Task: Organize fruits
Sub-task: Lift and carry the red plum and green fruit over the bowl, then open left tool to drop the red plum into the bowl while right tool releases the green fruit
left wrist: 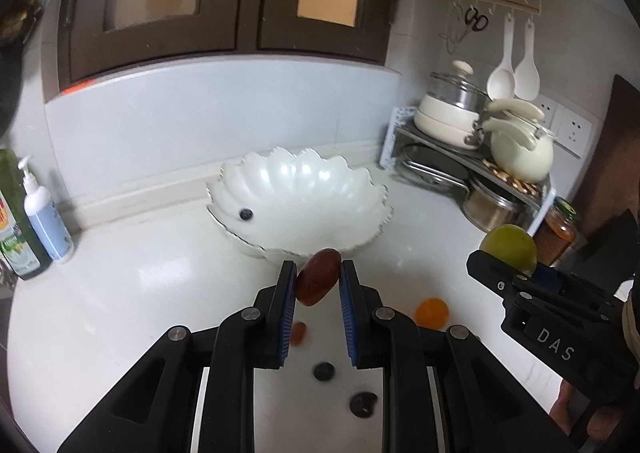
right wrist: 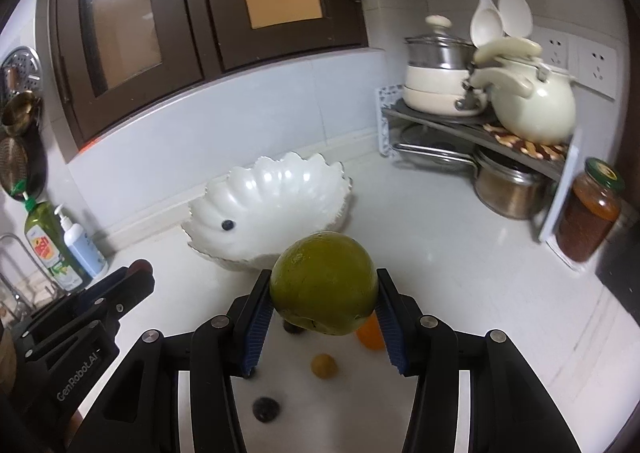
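While both grippers hold fruit above the white counter (left wrist: 120,293), the items run as follows, largest first.

Shell-shaped bowl (left wrist: 304,189), centre of frame, against the backsplash: glossy white, scalloped rim, probably brittle; one blueberry (left wrist: 245,214) lies inside at its left.

Green citrus (right wrist: 324,285), centre of the right wrist view: clamped across its widest part by the right gripper (right wrist: 323,293). Likely firm, fairly heavy, smooth-skinned; a hold at the equator suits it.

Red-brown oval fruit (left wrist: 318,277), centre of the left wrist view: pinched between the pads of the left gripper (left wrist: 319,277), tilted. Judged light and firm, prone to pivot if held off-centre.

Loose fruit on the counter, lower centre: small orange (left wrist: 431,312), yellowish round fruit (right wrist: 323,365), dark berries (left wrist: 323,371), these last soft and easily crushed.

Writing: "DAS" on the right gripper's body, lower right of the left view; "GenRobot.AI" on the left gripper's body, lower left of the right view. Bottle labels at left unreadable.
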A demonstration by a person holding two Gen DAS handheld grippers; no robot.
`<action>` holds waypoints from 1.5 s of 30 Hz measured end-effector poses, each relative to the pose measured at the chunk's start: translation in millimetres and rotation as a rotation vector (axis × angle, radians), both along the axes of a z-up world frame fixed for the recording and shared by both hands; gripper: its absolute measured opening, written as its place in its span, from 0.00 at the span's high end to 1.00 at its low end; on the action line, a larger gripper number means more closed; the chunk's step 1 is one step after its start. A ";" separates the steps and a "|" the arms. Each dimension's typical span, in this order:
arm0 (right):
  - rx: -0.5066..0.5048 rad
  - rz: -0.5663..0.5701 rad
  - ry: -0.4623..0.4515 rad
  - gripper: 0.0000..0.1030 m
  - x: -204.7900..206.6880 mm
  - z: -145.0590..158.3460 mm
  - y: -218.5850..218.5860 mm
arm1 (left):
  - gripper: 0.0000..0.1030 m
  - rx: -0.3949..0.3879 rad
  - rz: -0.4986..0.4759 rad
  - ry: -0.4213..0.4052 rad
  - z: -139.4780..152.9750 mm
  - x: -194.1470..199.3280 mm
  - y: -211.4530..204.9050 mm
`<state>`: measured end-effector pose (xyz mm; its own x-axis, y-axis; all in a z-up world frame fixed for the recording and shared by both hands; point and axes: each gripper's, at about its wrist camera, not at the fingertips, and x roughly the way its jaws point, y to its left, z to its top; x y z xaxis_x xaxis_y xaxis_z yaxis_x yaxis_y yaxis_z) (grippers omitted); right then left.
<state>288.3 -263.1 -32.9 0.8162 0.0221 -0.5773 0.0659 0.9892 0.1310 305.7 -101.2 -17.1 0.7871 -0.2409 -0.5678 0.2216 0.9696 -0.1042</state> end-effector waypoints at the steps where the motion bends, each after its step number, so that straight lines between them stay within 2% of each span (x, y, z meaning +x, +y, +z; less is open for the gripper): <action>1: 0.003 0.004 -0.003 0.51 3.4 1.9 1.8 | 0.78 -0.001 0.002 -0.003 1.4 2.0 1.4; 7: 0.000 0.038 -0.022 0.51 22.8 12.4 16.4 | 0.78 0.000 0.018 -0.031 15.0 16.8 13.7; 18: -0.052 0.078 -0.044 0.51 68.0 29.8 41.2 | 0.78 0.045 0.013 -0.017 26.6 65.9 24.1; 28: -0.096 0.083 0.019 0.51 124.5 30.3 45.6 | 0.78 0.100 -0.007 -0.007 32.0 110.5 18.7; 38: -0.108 0.111 0.119 0.51 185.4 23.1 39.2 | 0.78 0.107 -0.036 0.103 20.0 174.6 12.6; 45: -0.105 0.121 0.226 0.51 228.9 3.6 33.8 | 0.78 0.124 -0.039 0.215 -5.3 220.9 4.2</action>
